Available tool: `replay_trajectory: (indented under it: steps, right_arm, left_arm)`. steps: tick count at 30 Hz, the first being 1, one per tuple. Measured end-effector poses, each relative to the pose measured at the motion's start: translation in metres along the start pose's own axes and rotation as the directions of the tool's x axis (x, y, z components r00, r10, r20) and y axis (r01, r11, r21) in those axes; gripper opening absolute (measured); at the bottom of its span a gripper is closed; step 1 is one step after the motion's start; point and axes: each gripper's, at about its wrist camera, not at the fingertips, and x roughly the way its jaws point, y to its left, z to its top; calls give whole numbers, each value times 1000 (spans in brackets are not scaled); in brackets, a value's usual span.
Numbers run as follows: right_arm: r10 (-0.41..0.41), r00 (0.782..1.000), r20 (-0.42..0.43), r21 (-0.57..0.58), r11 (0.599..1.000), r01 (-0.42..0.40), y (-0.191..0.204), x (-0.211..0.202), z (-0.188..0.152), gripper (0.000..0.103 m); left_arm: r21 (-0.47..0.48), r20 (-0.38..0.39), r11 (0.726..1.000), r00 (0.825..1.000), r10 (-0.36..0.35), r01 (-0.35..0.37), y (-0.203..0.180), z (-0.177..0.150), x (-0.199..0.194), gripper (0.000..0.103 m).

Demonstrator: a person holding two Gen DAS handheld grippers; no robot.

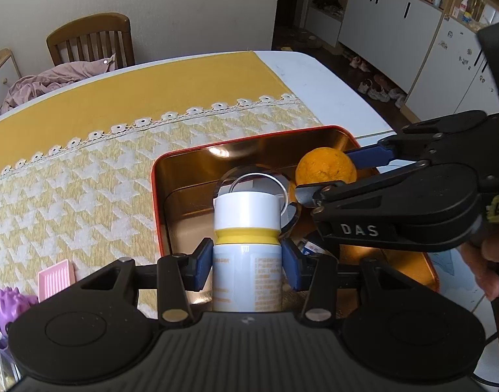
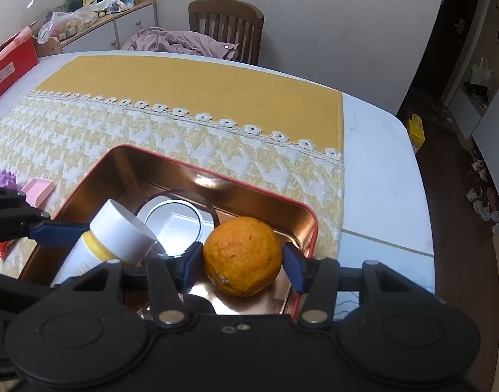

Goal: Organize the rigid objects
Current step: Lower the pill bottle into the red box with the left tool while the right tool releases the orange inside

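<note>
Soft, even daylight fills both views. Glare spots gleam on the red-rimmed, copper-lined metal tin (image 1: 216, 152) beyond the jaws. Fisheye bending curves the edges; focus stays sharp.

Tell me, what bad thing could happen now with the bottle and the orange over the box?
1. The bottle in the left gripper and the orange in the right gripper sit close together above the red tin, so they might bump.
2. The orange is round; once released it could roll against the clear round lid lying inside.
</note>
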Motion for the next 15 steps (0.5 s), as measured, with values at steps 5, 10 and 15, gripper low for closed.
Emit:
replay_trajectory:
  steps: [5, 10, 15]
  right_arm:
    - [19, 1000, 19, 28, 999, -19, -5, -8, 0, 52]
    - [31, 998, 56, 46, 998, -34, -9, -24, -3, 52]
    - [54, 995, 80, 78, 995, -60, -13, -40, -11, 55]
  left_arm:
    - [-4, -17, 1000, 1000, 19, -19, 4, 3, 8, 44]
    - [-20, -24, 1000, 1000, 15, -16, 6, 3, 8, 45]
    - [-36, -19, 999, 1000, 16, -17, 7, 2, 3, 45]
